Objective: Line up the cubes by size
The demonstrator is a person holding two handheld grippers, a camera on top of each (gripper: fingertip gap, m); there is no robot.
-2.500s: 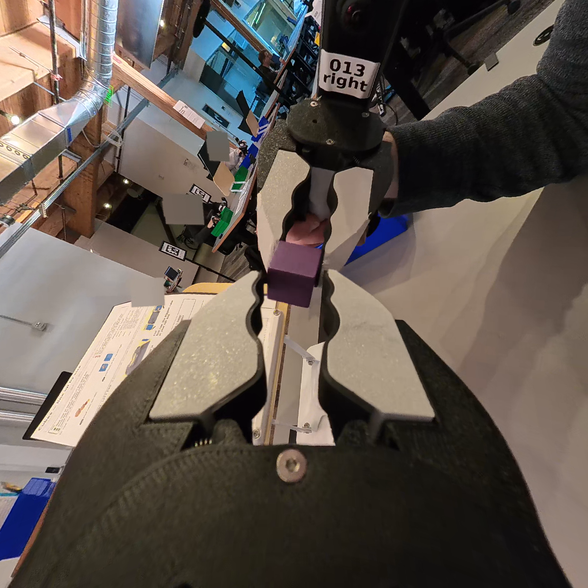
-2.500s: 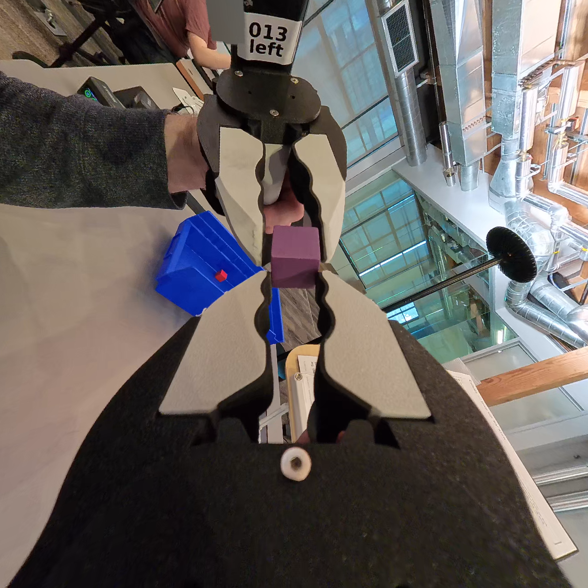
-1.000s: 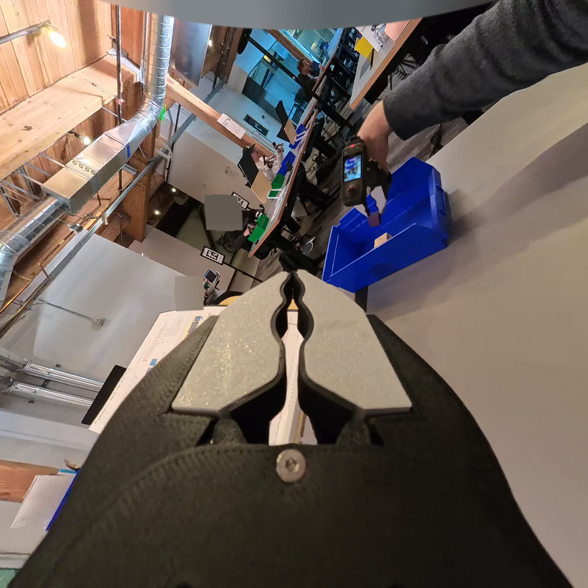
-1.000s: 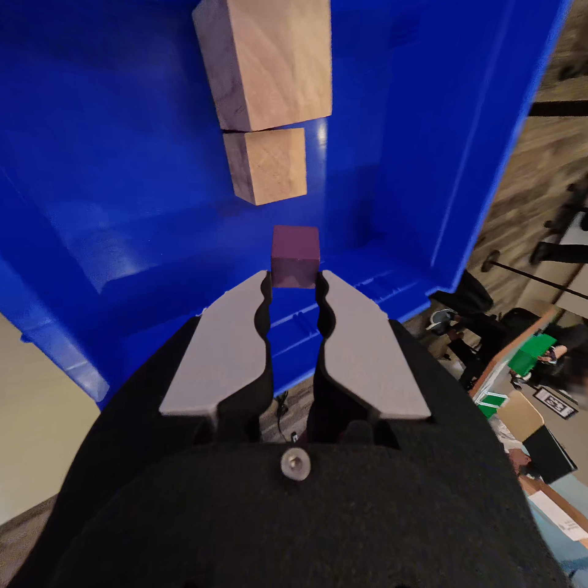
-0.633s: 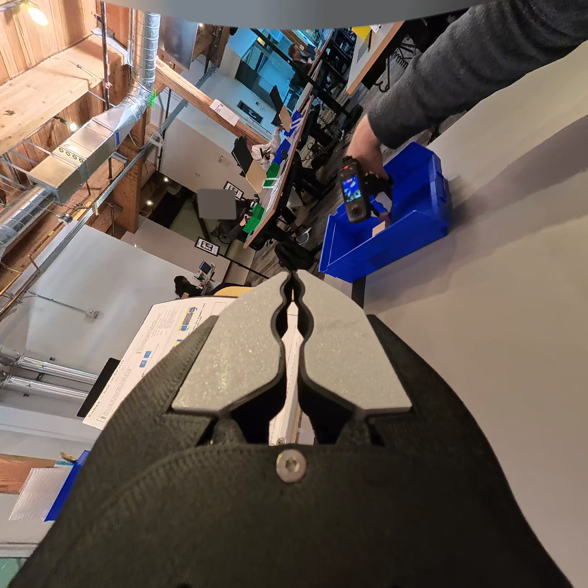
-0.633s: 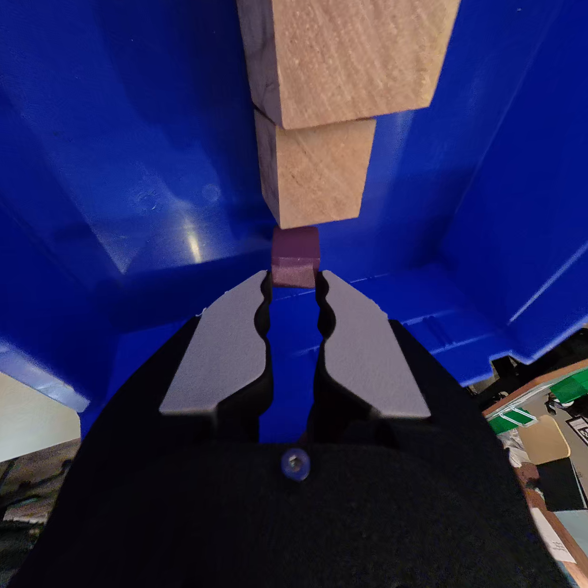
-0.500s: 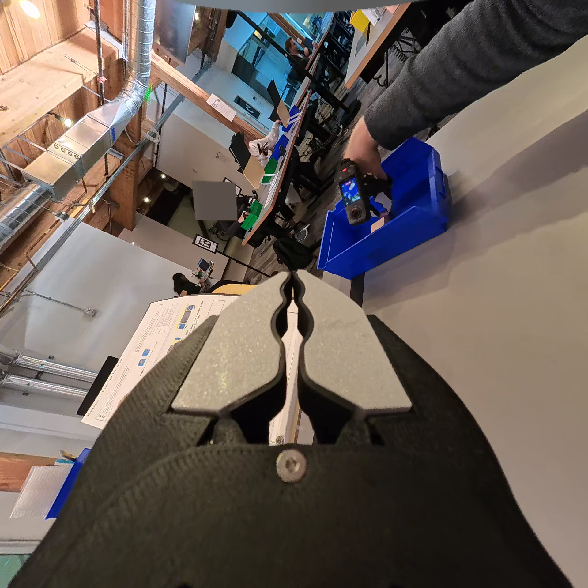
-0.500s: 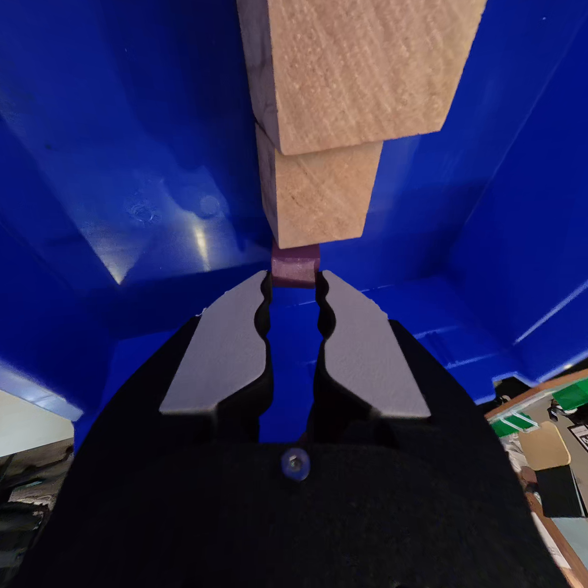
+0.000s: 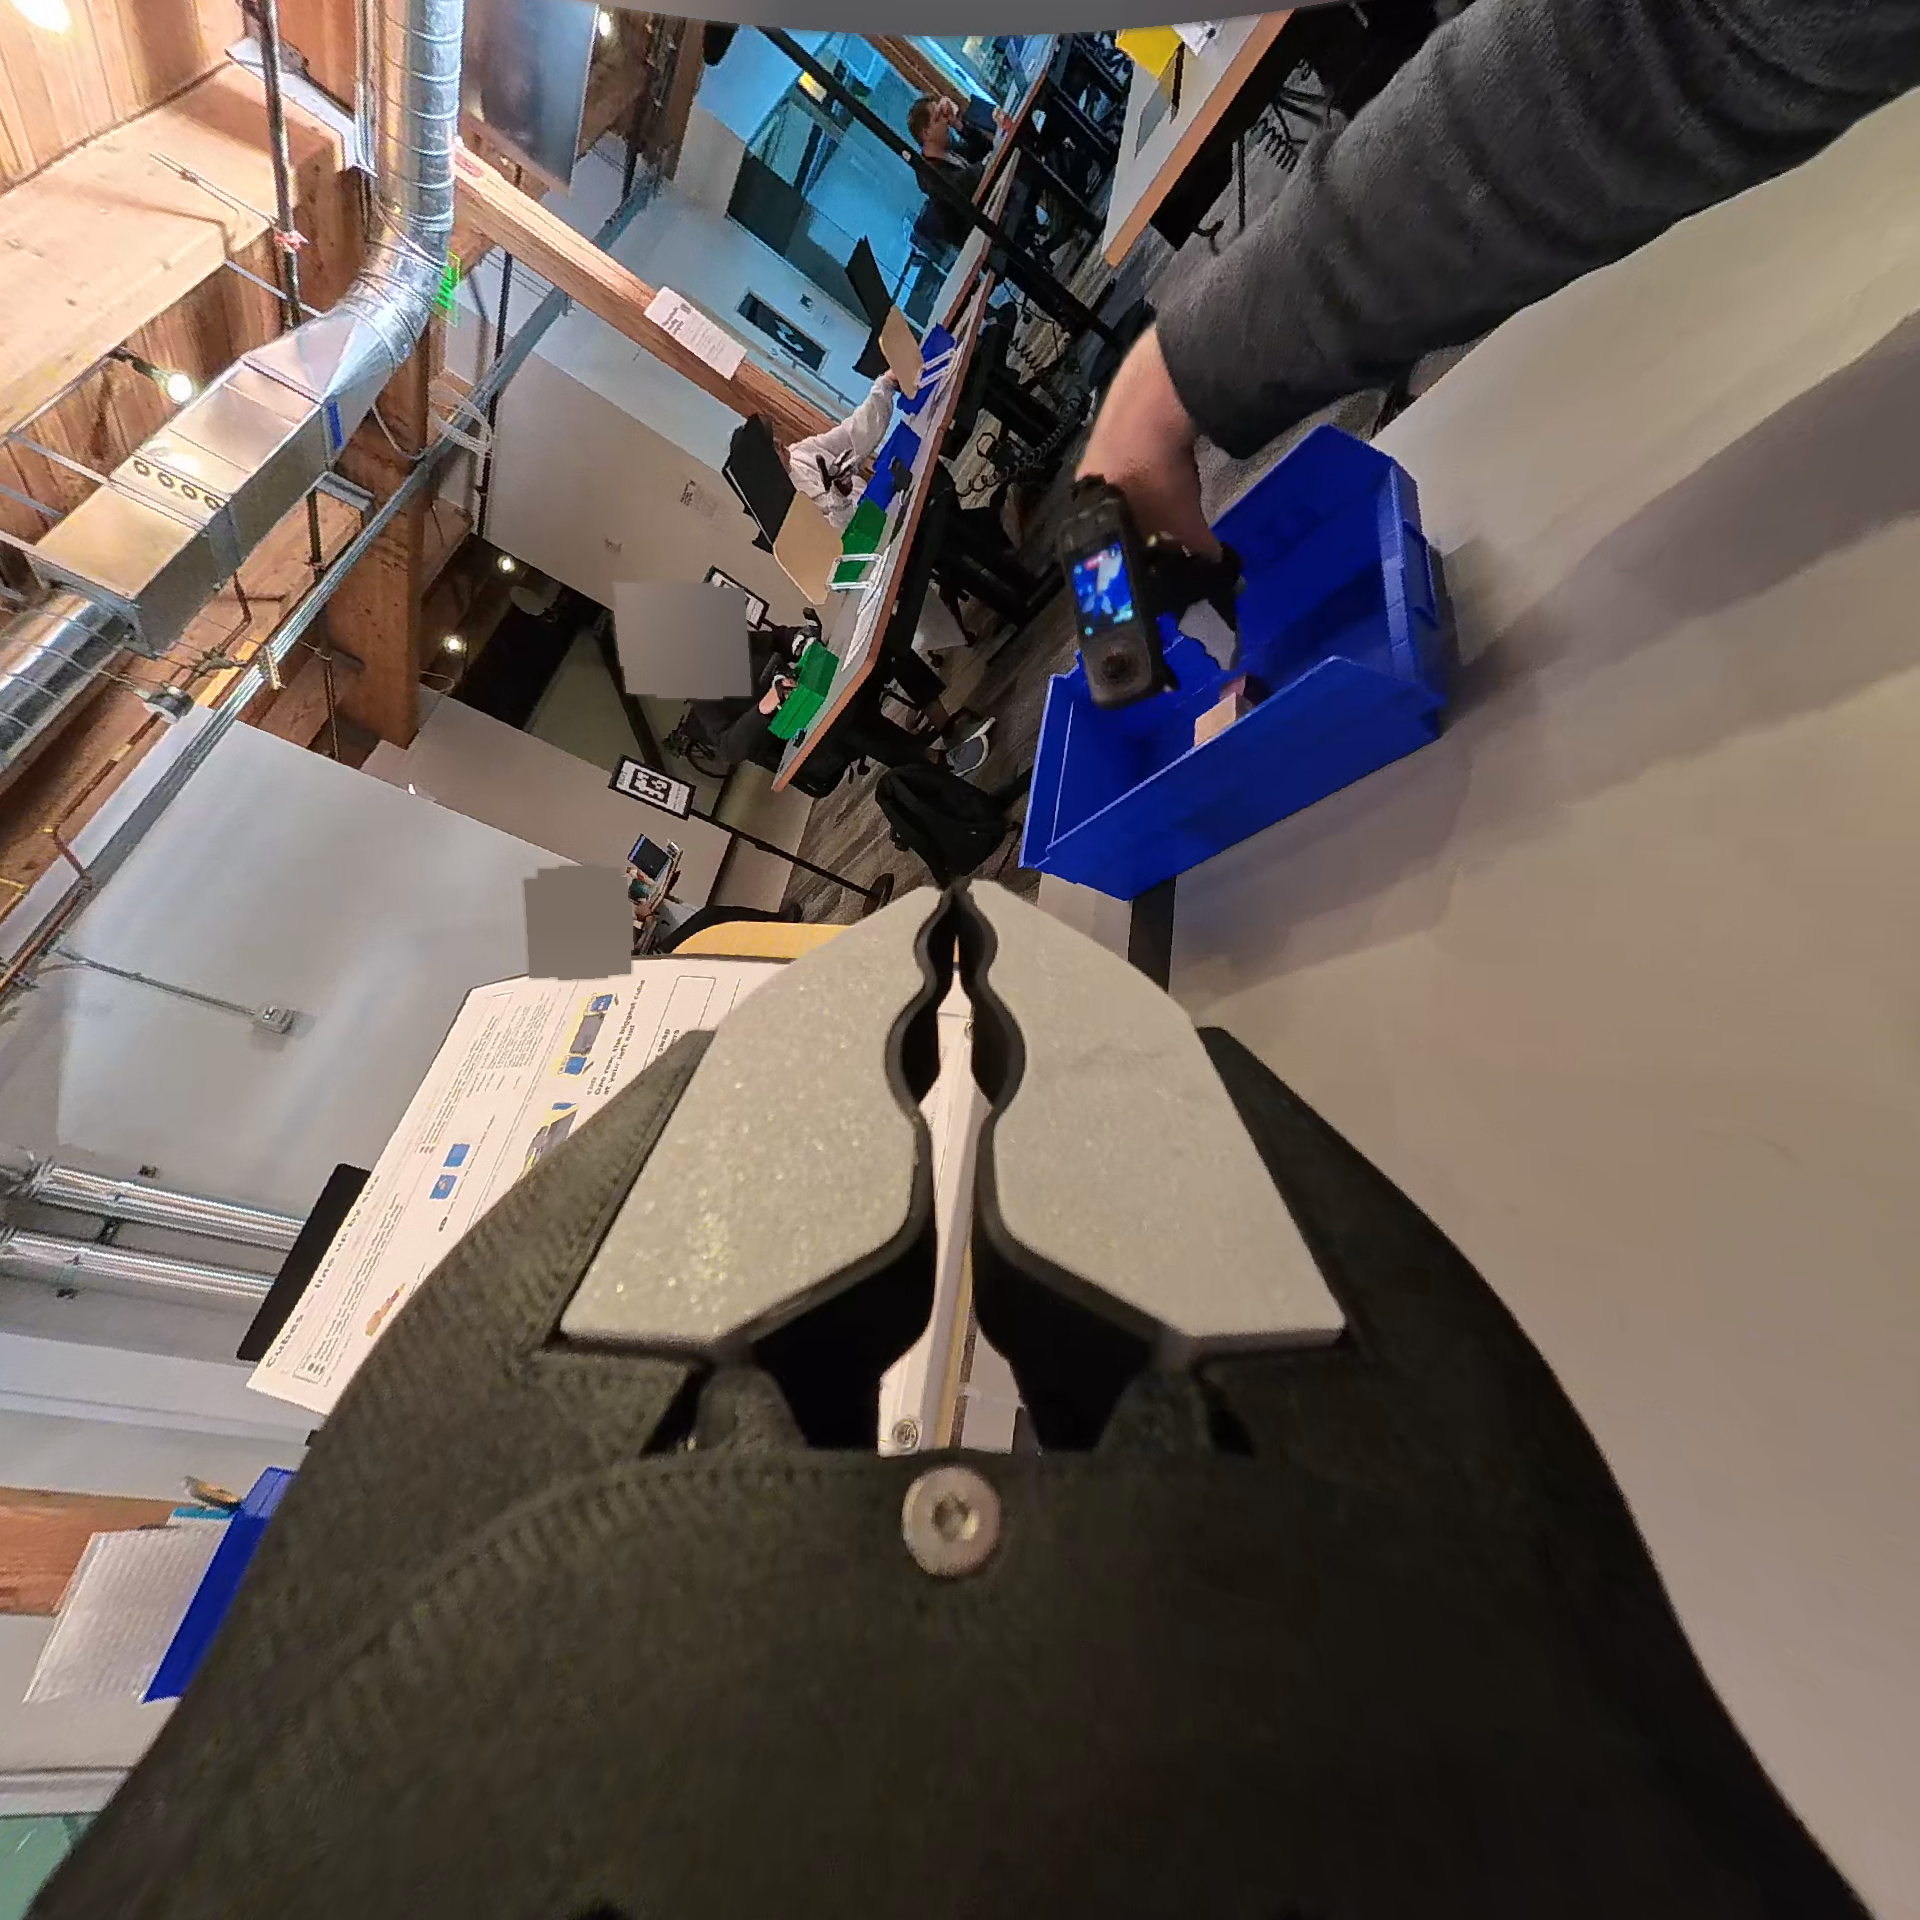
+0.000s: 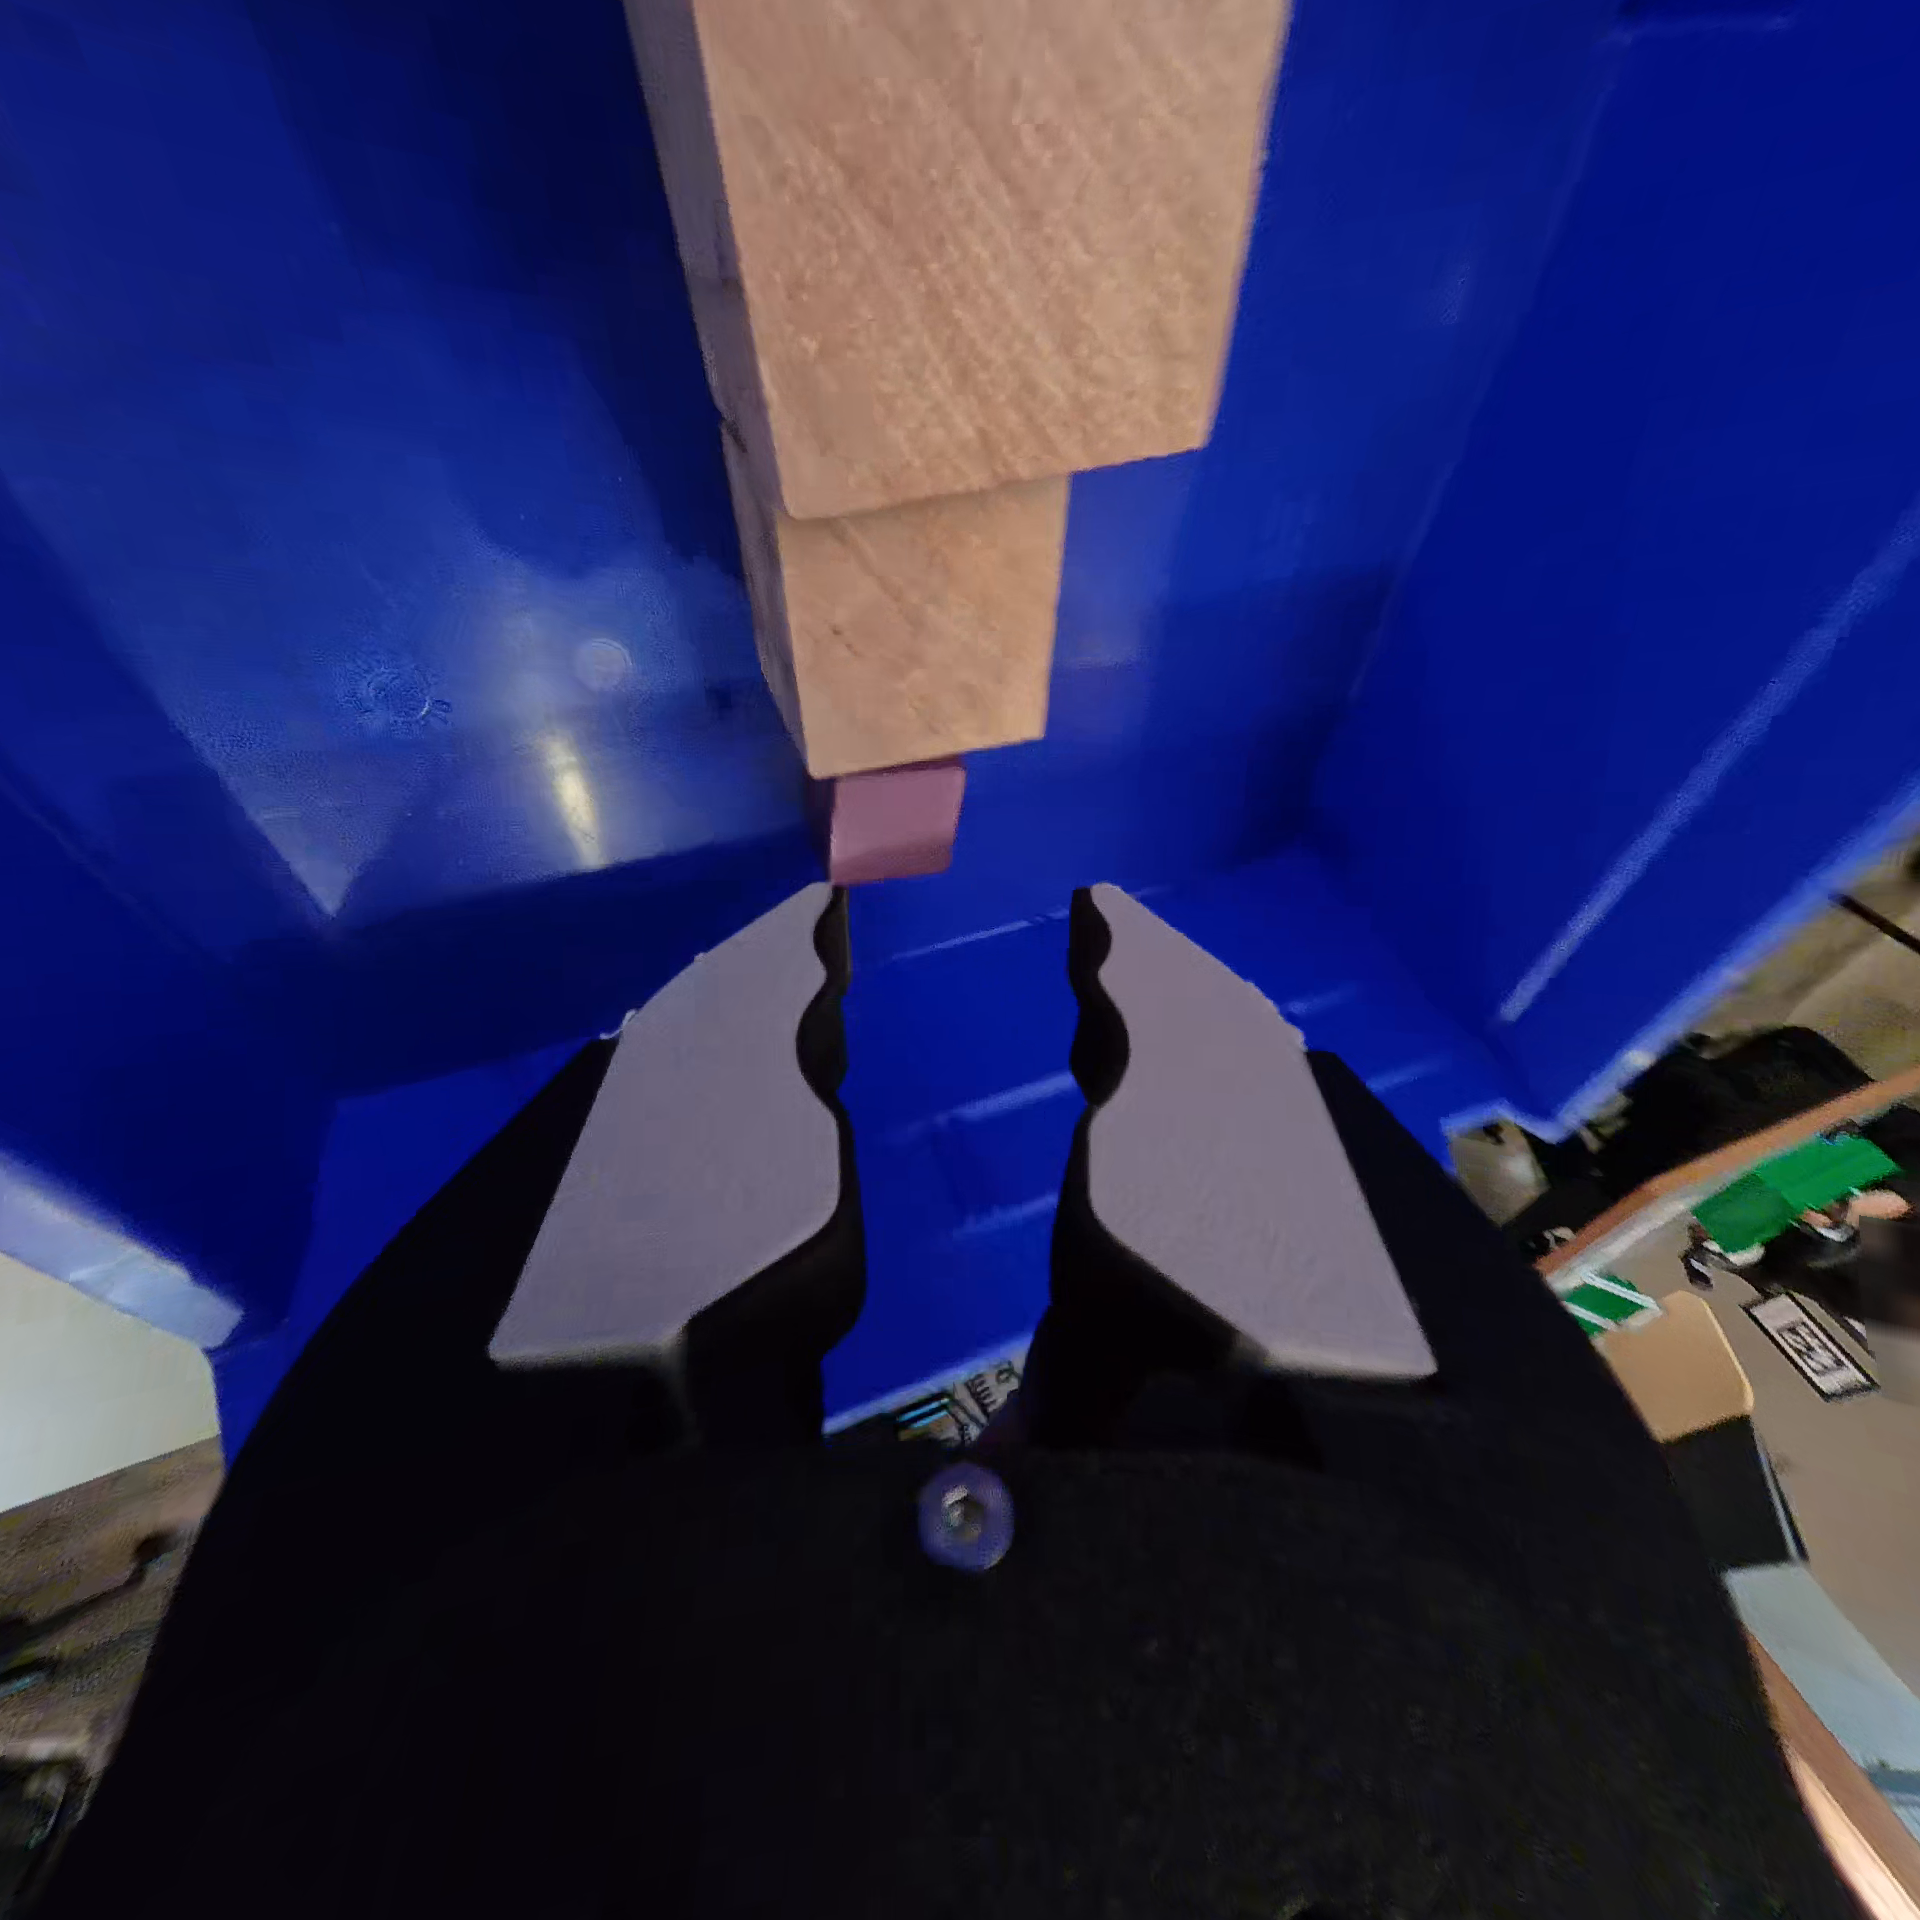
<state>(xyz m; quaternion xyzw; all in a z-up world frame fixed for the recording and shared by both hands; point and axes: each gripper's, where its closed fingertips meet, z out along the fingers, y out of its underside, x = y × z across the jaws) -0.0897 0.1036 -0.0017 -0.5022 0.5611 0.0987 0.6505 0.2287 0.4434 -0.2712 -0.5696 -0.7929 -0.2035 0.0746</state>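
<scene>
Reaching into the blue bin, the right gripper has its two grey fingers spread clearly apart, and nothing is between them. The small purple cube sits on the bin floor just beyond the fingertips, closer to the left finger, whose tip is right at the cube's lower corner; whether the two touch cannot be told. The other finger stands clear of the cube, with blue floor visible in between.

The purple cube lies against the near face of a medium wooden cube, and behind that one stands a large wooden cube. The three make one row inside the bin, going from big at the far end to small at the near end.

The left gripper is well apart from the bin, above the grey table. Its fingers are closed, the tips meeting, and they hold nothing. In the left wrist view the blue bin stands at the table's edge, and a person's hand in a grey sleeve holds the right gripper down inside it.
</scene>
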